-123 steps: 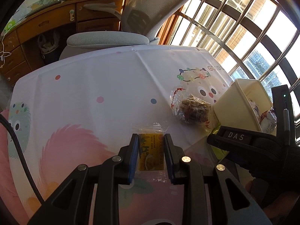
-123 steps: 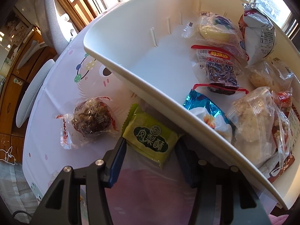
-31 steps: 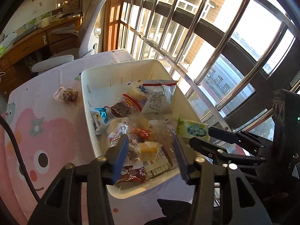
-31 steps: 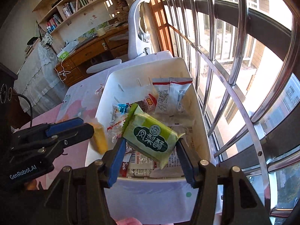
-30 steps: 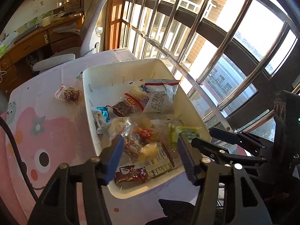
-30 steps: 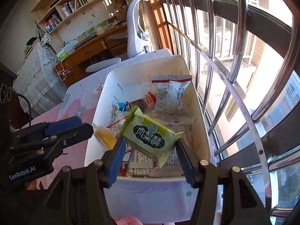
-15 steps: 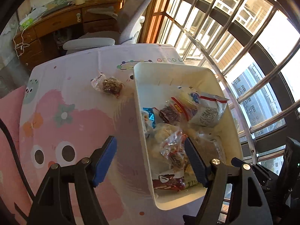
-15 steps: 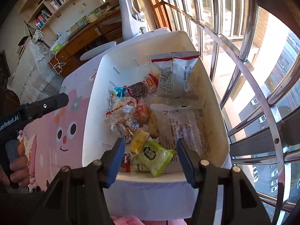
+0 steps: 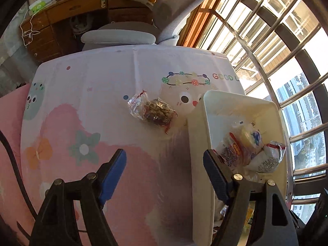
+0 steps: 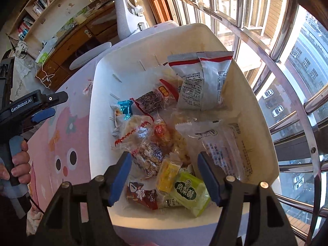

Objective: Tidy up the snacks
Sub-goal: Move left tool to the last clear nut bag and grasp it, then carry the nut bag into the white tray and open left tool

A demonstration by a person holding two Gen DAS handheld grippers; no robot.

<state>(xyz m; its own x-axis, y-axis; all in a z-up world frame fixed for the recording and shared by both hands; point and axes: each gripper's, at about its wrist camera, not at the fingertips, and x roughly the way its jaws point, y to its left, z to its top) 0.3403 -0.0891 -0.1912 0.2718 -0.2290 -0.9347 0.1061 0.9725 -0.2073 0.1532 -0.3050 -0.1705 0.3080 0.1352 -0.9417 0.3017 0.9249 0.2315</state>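
Note:
A white bin (image 10: 229,47) holds several wrapped snacks, among them a green packet (image 10: 189,192) and a small yellow packet (image 10: 168,174) at its near end. My right gripper (image 10: 164,171) is open and empty just above them. One clear-wrapped brown snack (image 9: 154,111) lies alone on the patterned tablecloth (image 9: 102,94), left of the bin (image 9: 196,143). My left gripper (image 9: 164,168) is open and empty over the cloth, short of that snack; it also shows at the left of the right wrist view (image 10: 44,106).
A grey office chair (image 9: 119,37) and a wooden desk (image 9: 67,10) stand beyond the table's far edge. Barred windows (image 9: 276,41) run along the right side, close behind the bin.
Both grippers dropped their packets, yellow and green, into the bin and are open. The left gripper has swung left and lower, over the cloth toward the lone snack. The right gripper stays over the bin.

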